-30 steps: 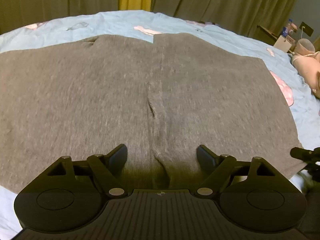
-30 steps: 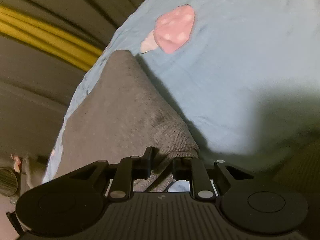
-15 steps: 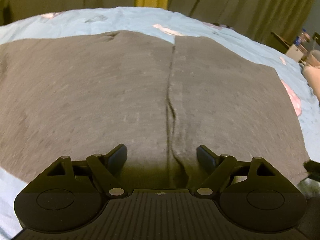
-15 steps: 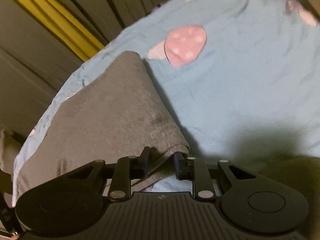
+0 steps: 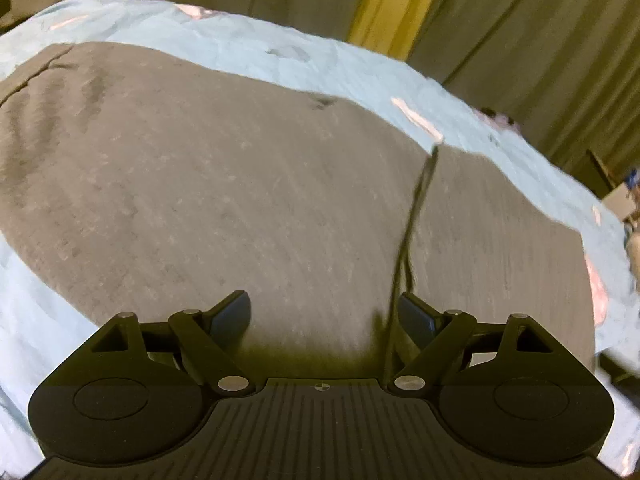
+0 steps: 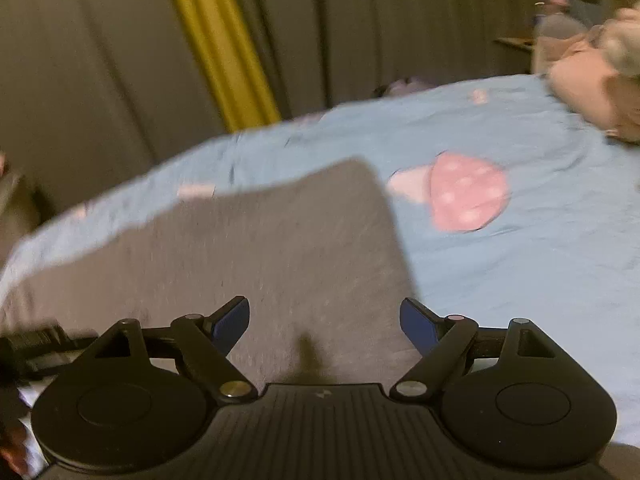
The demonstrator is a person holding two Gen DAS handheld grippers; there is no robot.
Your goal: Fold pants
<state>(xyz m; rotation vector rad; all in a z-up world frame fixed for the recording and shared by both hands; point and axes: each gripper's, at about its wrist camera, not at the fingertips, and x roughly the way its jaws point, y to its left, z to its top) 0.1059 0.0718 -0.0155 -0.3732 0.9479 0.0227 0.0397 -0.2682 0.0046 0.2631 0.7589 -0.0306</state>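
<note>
Dim, warm light from behind me, motion blur smearing both views, fisheye bending the bedsheet (image 5: pixel 248 46) edges.

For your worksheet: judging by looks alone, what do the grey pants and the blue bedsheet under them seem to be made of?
Grey pants: apparently a soft knit, likely cotton jersey or fleece; matte, heathered surface with fine ribbing and a stitched seam.
Blue bedsheet: apparently a thin woven fabric, possibly cotton; smooth, matte, lightly wrinkled, with printed pink mushroom shapes.

One pair of grey pants (image 5: pixel 248 184), one blue bedsheet (image 6: pixel 520 272), one pink mushroom print (image 6: pixel 466 192), two open claws: left claw (image 5: pixel 324 312), right claw (image 6: pixel 325 318).
</note>
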